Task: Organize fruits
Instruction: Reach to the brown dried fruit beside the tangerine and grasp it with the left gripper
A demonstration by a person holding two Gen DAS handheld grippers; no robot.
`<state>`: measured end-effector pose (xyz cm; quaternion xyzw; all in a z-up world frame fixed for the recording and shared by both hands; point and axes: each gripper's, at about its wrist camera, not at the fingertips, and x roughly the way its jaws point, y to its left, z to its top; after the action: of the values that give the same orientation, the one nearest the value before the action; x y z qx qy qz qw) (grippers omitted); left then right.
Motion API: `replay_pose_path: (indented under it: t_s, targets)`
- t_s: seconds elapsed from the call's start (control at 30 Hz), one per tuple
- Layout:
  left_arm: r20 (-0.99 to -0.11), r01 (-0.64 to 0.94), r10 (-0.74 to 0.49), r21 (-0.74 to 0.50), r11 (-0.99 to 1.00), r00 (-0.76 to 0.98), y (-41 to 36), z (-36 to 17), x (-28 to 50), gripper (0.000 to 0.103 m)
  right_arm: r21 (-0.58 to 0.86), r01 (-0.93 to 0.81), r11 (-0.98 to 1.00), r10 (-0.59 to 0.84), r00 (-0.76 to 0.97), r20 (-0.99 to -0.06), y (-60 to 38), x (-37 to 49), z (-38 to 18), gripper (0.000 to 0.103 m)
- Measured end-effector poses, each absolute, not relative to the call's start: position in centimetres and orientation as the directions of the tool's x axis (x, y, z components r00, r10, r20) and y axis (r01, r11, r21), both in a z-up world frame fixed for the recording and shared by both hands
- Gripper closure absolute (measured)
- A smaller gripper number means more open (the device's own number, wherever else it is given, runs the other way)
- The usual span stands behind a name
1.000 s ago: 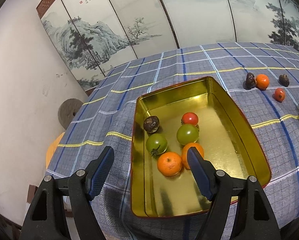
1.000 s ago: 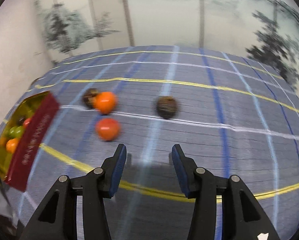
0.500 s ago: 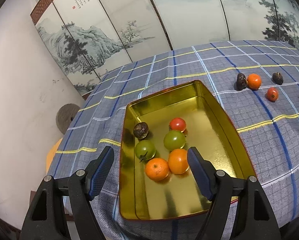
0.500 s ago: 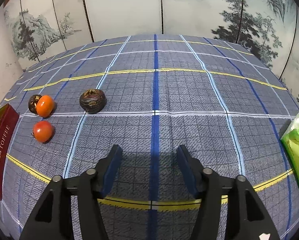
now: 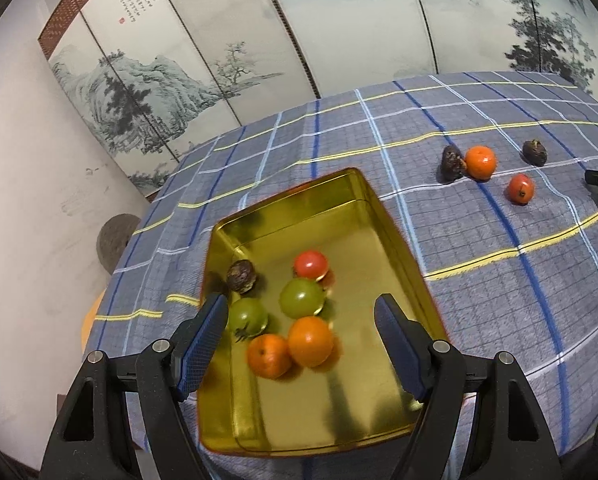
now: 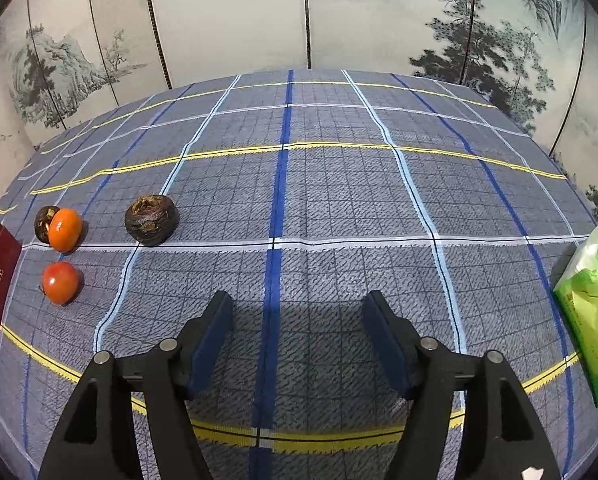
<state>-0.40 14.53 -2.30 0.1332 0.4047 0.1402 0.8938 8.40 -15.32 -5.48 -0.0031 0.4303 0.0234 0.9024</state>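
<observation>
Right claw [image 6: 297,332] opening, nothing between jaws; left claw [image 5: 299,338] released above tin [image 5: 395,240]. Brown fruit [image 6: 151,220] left of centre on tabletop [image 6: 339,200]: light, firm, rough-skinned, likely rolls; grip across middle.

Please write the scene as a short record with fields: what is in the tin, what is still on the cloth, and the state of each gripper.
In the gold tin: six fruits, two orange, two green, one red, one dark brown.
On the plaid cloth: four fruits, one orange fruit touching a dark one, a red fruit, a dark brown fruit apart.
Left gripper: open, empty, over the tin.
Right gripper: jaws opening, nothing between them.
</observation>
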Motion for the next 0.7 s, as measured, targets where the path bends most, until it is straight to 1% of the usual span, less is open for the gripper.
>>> replay_pose_path:
  t_s: [0.2,0.5,0.7]
  targets:
    - [-0.719,-0.082,0.309,0.333,0.940,0.623,12.7,-2.3,1.6,0.027,0.025,-0.049,0.998,0.051,0.628,-0.776,-15.5,8.5,-5.5,0.031]
    - [-0.760,0.012,0.215,0.281,0.960,0.614,9.3,-1.5,6.5,0.027,0.068,-0.050,0.996,0.085,0.641,-0.763,-16.1,8.2,-5.3,0.030]
    - [-0.801,0.073,0.147,0.231,0.970,0.580,7.8,-2.3,11.5,0.027,0.086,-0.067,0.994,0.109,0.645,-0.757,-16.1,8.1,-5.2,0.030]
